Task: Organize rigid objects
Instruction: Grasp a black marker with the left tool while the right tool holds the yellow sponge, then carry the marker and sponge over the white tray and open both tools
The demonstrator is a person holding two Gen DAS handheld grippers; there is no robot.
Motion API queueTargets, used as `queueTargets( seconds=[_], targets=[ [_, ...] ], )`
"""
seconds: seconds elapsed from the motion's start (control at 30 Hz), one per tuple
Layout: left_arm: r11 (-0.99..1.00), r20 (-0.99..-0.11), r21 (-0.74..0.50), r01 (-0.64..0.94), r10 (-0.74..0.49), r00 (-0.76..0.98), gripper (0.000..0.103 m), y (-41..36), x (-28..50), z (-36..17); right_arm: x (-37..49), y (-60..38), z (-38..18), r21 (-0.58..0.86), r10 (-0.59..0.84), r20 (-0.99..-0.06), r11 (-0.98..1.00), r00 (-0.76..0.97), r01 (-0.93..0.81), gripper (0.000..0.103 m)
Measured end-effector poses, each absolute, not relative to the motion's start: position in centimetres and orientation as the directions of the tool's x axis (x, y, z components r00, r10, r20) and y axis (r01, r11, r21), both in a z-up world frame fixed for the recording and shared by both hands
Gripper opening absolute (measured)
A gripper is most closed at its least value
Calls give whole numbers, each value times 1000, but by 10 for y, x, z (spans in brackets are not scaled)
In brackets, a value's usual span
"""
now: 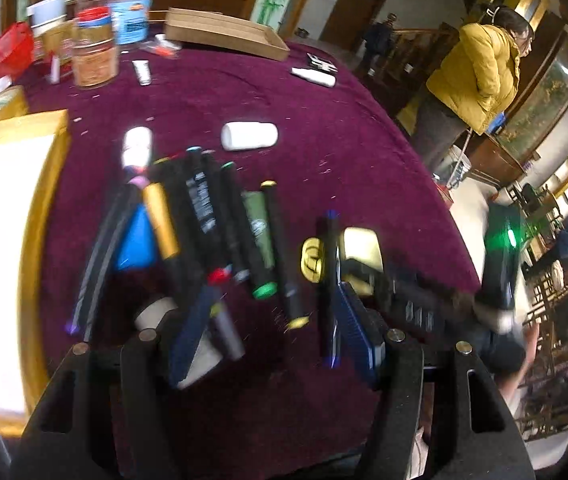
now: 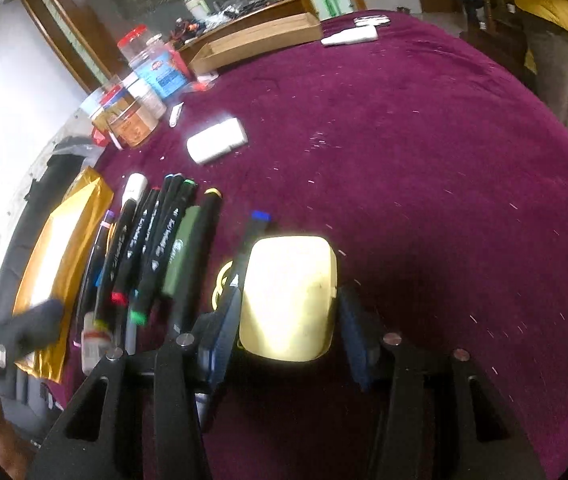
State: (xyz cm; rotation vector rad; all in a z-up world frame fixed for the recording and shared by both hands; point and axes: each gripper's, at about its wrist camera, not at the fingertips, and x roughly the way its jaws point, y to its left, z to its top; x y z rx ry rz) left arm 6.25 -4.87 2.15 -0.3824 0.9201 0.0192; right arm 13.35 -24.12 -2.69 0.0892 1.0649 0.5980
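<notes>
Dim, motion-blurred fisheye views, blown-out glare

A plush purple velvet tablecloth [image 2: 424,152] bears matt black plastic markers [image 2: 151,248] beside a glossy gold foil pouch [image 2: 59,248].

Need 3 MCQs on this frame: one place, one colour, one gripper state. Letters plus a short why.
1. Where does the white bottle lie?
A. on the cloth beyond the marker row
B. inside the cardboard tray
C. between the right gripper's fingers

2. What colour is the tablecloth?
A. green
B. dark purple-red
C. white

3. What is the right gripper doing?
A. hanging open over bare cloth
B. straddling the cream case
C. clamping a marker

Key: 1 A, the bottle lies alone on the cloth past the markers, short of the tray. 2 B, the cloth reads purple-red in both views. 3 B, the cream case sits between its two fingers; whether they touch it cannot be told.
</notes>
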Motion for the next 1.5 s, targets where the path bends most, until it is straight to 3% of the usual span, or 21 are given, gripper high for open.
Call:
queueTargets(
  seconds=[0.13,0.23,0.37,0.57,0.73,0.8,0.97,1.07,1.2,1.33,1.5],
  targets=[
    [939,-797,-325,-116,-206,567,62,-70,82,21,136,-255,-28,381,528,-770,831,359,-405,44],
    [967,-858,-244,-71,-181,481,62,-89,89,2,143,-257,-29,426,566,-753,808,335,-407,44],
    [978,-873,-209,-17,-178,454,62,-104,74,-14,146,-264,-34,492,619,-729,771,294,-403,44],
    [993,-887,-116,33,-118,447,42,-122,87,-30,145,-264,-36,507,630,-727,761,274,-405,44],
    [997,-880,-5,78,-42,473,15,-143,100,-41,144,-262,-35,490,613,-738,774,281,-401,44],
    [998,-876,4,69,-30,481,14,-141,96,-41,144,-261,-35,486,609,-741,777,283,-399,44],
    [990,-850,-143,13,-130,510,13,-106,71,-28,142,-254,-33,448,574,-762,801,300,-398,45],
    [958,-809,-282,-50,-209,549,13,-71,54,-13,133,-230,-28,276,450,-813,856,370,-436,45],
    [912,-749,-388,-133,-228,623,13,-27,29,9,122,-199,-31,47,285,-830,892,480,-449,42],
    [873,-703,-437,-218,-179,688,13,18,-1,27,124,-205,-28,129,340,-818,894,463,-429,42],
    [835,-684,-450,-317,-94,723,13,65,-23,32,104,-199,17,211,463,-720,856,517,-472,42]
  ],
)
